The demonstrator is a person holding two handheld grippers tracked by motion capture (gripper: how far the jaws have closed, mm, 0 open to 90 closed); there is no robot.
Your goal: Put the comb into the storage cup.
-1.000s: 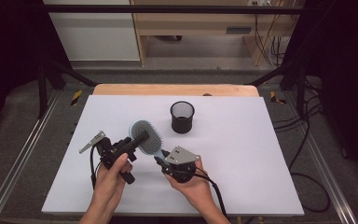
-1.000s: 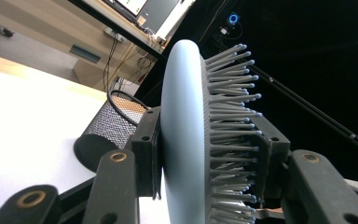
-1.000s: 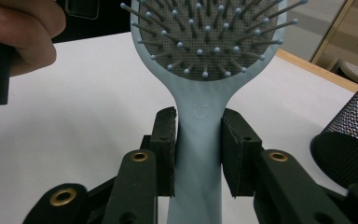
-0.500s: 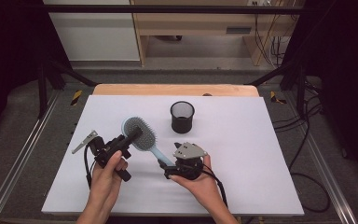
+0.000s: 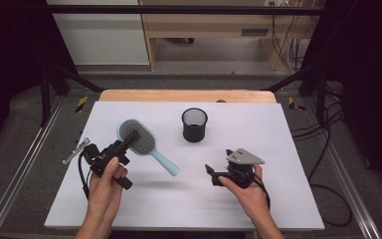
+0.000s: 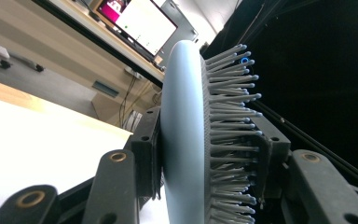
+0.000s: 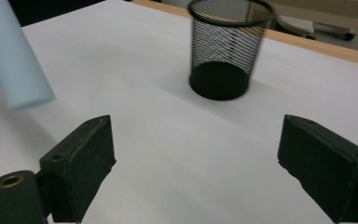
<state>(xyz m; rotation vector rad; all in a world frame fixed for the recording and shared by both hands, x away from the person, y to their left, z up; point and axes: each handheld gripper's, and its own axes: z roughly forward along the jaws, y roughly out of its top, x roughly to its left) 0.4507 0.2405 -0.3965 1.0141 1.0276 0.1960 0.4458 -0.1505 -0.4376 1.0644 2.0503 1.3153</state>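
My left gripper has its jaws clamped on the hairbrush head, held above the table, right gripper gaping empty (probably dropping it handle-first into the mesh cup next).

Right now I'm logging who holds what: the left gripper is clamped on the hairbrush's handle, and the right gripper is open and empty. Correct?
Not quite. The left gripper is clamped on the hairbrush by its head, not its handle; the left gripper view shows the jaws on the back and the bristle side. The handle sticks out free. The rest stands: the right gripper is open and empty.
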